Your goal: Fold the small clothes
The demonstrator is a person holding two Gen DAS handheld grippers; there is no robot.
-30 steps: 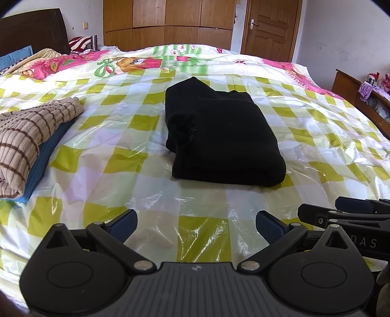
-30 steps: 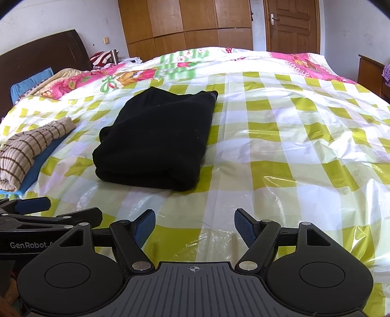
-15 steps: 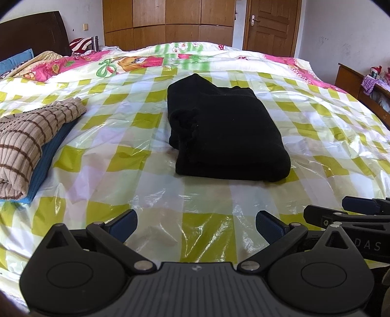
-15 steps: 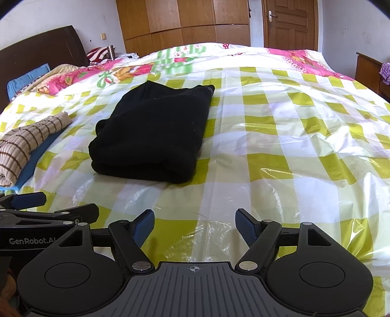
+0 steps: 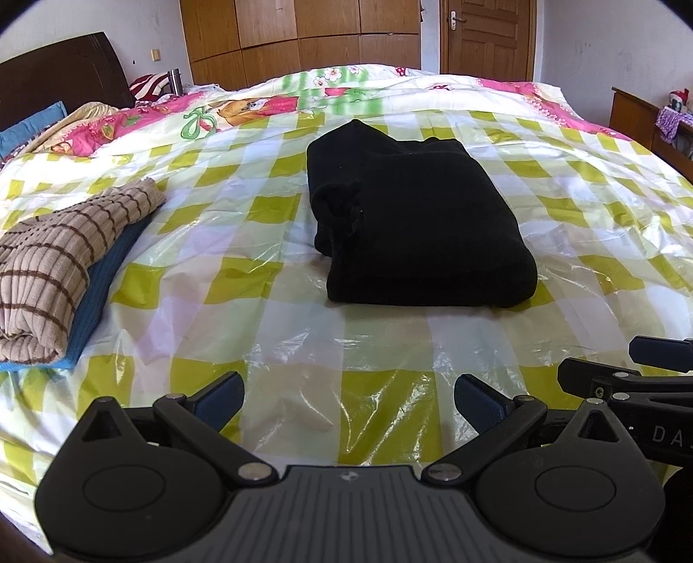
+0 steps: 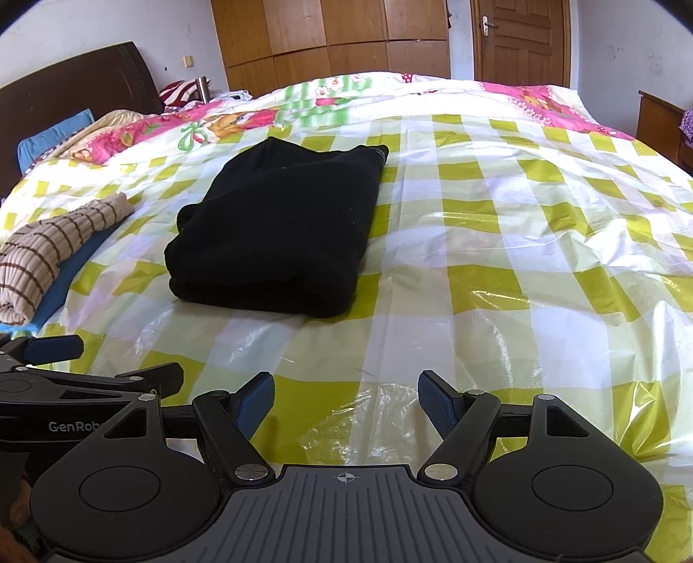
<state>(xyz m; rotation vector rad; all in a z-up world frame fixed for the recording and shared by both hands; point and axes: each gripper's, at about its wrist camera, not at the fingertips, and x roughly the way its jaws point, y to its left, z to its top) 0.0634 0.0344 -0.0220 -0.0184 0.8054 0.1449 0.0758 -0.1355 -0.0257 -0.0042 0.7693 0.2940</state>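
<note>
Black garment: lay folded into a thick rectangle on the checked plastic sheet, near the middle of the bed. Its rounded fold edge faced the cameras; a bunched, rumpled part showed on its left side in the left wrist view.

Garment relative to jaws: it lay ahead of both grippers and apart from them, with a band of bare sheet between. In the left wrist view it sat ahead and slightly right of the gap between the fingers; in the right wrist view it sat ahead and to the left.

Left gripper: jaws stood wide apart and held nothing. Only sheet showed between the blue pads. It was low over the near edge of the bed.

Right gripper: jaws likewise stood wide apart and held nothing; the blue pads had sheet between them. It was beside the left gripper, each showing at the edge of the other's view.

Striped cloth: tan with brown lines, folded, resting on top of a blue cloth at the left of the bed, well apart from the black garment.

Quilt: pink and green patterned, lying beyond the sheet toward the far side.

Headboard: dark wood, far left.

Wardrobe: brown wood, at the far wall, with a door to its right.
</note>
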